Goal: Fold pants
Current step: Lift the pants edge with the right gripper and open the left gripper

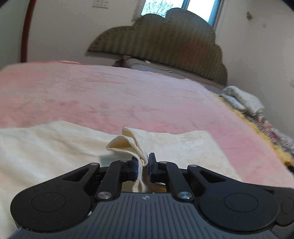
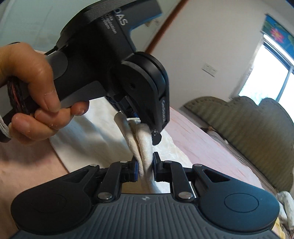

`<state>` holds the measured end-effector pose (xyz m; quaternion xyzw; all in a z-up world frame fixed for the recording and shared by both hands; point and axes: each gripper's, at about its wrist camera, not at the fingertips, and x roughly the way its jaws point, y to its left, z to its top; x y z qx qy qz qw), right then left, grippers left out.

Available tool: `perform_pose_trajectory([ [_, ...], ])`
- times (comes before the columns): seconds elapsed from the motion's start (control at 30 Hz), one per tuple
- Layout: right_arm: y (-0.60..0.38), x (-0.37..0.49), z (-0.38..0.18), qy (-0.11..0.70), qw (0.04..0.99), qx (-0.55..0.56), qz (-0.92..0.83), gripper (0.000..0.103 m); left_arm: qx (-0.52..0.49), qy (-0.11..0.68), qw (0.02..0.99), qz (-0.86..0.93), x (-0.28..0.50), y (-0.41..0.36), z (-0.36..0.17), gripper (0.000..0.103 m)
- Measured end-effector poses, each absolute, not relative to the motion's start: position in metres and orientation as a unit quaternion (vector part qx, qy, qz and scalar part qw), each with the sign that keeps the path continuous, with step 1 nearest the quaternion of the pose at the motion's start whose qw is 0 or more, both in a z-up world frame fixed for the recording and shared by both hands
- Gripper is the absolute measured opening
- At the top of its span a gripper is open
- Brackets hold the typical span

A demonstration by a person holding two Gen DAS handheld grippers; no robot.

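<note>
You're in a home bedroom: a bed (image 1: 128, 95) under a pink cover, a scalloped padded headboard (image 1: 165, 46) against a pale wall, a window (image 1: 183, 7) behind it, wall switches (image 1: 100, 3) nearby.

Wide bare stretch of pink bedspread (image 1: 114, 95) is seen ahead of the cream pants (image 1: 46, 147) — open room toward the green scalloped headboard (image 1: 165, 47), which closes off the far end. Right edge of the bed is blocked by a bundled whitish cloth (image 1: 242, 100). Between the two tools little room is left: the left gripper (image 2: 147, 126) is crowded just in front of the right gripper (image 2: 145, 166) — only bunched fabric between them.
</note>
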<state>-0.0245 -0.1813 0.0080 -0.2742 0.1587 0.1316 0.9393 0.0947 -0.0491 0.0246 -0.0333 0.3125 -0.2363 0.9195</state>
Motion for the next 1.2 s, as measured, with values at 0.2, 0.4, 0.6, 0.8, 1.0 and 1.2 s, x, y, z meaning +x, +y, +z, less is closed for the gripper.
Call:
perform_pose_trajectory([
  [0.2, -0.153, -0.012, 0.005, 0.153, 0.929, -0.282, 0.185, 0.015, -0.016, 0.317, 0.929, -0.19, 0.09, -0.015, 0.021, 0.013],
  [0.4, -0.145, 0.004, -0.004, 0.202, 0.911, -0.295, 0.208, 0.017, -0.014, 0.356, 0.918, -0.173, 0.099, -0.003, 0.001, 0.034],
  [0.6, -0.183, -0.009, 0.032, 0.213, 0.915, -0.201, 0.279, 0.019, -0.034, 0.34, 0.933, -0.117, 0.104, 0.024, 0.013, 0.049],
  [0.8, -0.201, -0.016, 0.043, 0.193, 0.937, -0.155, 0.245, 0.019, -0.047, 0.35, 0.931, -0.094, 0.104, 0.037, 0.021, 0.05],
  [1.0, -0.175, -0.023, 0.025, 0.199, 0.913, -0.237, 0.267, 0.019, -0.055, 0.361, 0.925, -0.106, 0.099, 0.041, 0.027, 0.069],
  [1.2, -0.166, -0.029, 0.02, 0.204, 0.909, -0.258, 0.255, 0.019, -0.093, 0.371, 0.915, -0.131, 0.095, 0.044, 0.035, 0.071],
])
